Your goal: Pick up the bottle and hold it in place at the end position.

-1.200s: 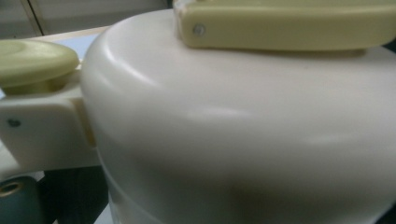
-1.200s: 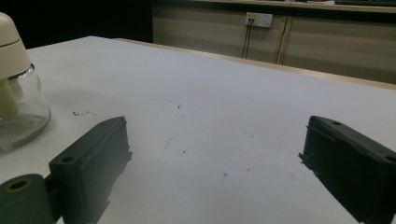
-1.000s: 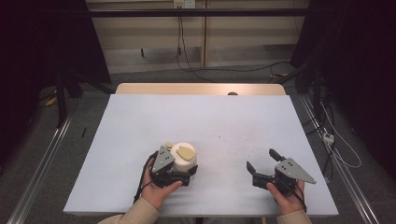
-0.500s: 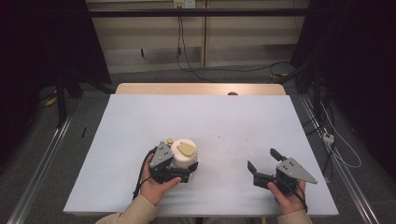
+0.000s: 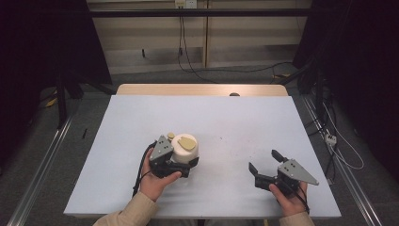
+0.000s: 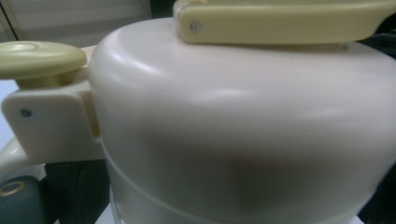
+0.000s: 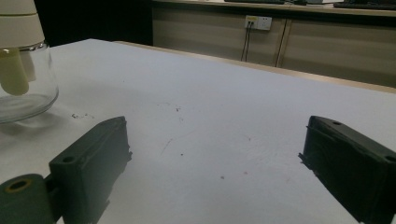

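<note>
**Left gripper on jug, right gripper parked**

Jug (image 5: 185, 149) sits on the table (image 5: 226, 117), near-left of centre, upright. Cream domed top with a yellow lid flap (image 5: 187, 141) and a small yellow button (image 5: 171, 135) at the hinge side.

Left gripper (image 5: 181, 165) is hard against the jug's near side, jaws reaching round its lower body. Looks like a grip on the body, probably to carry the jug or steady it for lid work. Can't tell whether the jaws are actually clamped: the jug hides the tips from above.

Right gripper (image 5: 263, 167) rests on the table well right of the jug, jaws wide apart, nothing between them. My read: kept clear, ready for the lid.

View differences:
- Left gripper view: pressed up against the dome (image 6: 243, 121), so flap (image 6: 280, 21), button (image 6: 39, 58) and hinge bracket (image 6: 49, 123) read clearly. No help on jaw state.
- Right gripper view: shows the jug (image 7: 21, 60) has a clear glass lower body and a cream handle, which the high view doesn't reveal. Also confirms bare table between its own jaws, with a few specks and scuffs.
</note>
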A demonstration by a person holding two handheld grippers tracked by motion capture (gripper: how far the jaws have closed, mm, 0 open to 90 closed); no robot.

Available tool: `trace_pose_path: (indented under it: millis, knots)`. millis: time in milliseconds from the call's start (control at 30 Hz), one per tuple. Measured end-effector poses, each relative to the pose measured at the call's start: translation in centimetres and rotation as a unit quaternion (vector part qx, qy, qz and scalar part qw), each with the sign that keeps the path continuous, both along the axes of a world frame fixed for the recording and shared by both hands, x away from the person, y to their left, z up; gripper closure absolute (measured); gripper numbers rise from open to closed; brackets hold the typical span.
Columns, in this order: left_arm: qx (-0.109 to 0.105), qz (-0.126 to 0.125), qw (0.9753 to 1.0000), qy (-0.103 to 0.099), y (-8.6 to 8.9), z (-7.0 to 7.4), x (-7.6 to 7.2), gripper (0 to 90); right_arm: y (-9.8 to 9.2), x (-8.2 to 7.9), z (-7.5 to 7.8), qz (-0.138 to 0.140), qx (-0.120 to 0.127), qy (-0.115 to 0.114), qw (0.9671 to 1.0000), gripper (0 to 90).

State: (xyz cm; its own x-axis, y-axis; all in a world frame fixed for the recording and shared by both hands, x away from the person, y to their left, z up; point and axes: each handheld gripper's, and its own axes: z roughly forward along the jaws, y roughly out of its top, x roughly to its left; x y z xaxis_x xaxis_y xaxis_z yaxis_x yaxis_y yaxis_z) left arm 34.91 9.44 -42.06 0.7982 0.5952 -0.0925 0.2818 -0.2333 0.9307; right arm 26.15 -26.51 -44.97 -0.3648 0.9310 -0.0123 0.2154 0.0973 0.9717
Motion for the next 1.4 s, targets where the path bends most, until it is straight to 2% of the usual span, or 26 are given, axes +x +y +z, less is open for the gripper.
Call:
trace_pose_path:
  millis: [567,1100,1400]
  knots:
    - [-0.001,-0.014,0.9999,0.001,-1.1,0.8,1.7,5.1,0.2,0.0,0.0,0.002,0.000,0.000,1.0000,6.2]
    - [-0.001,-0.008,1.0000,0.005,-1.7,0.5,2.8,5.1,0.2,0.0,0.1,0.004,0.001,-0.002,1.0000,6.2]
    - [-0.009,-0.008,0.9999,0.003,-2.1,0.7,3.3,5.1,0.1,0.0,0.1,0.002,0.003,-0.001,1.0000,6.2]
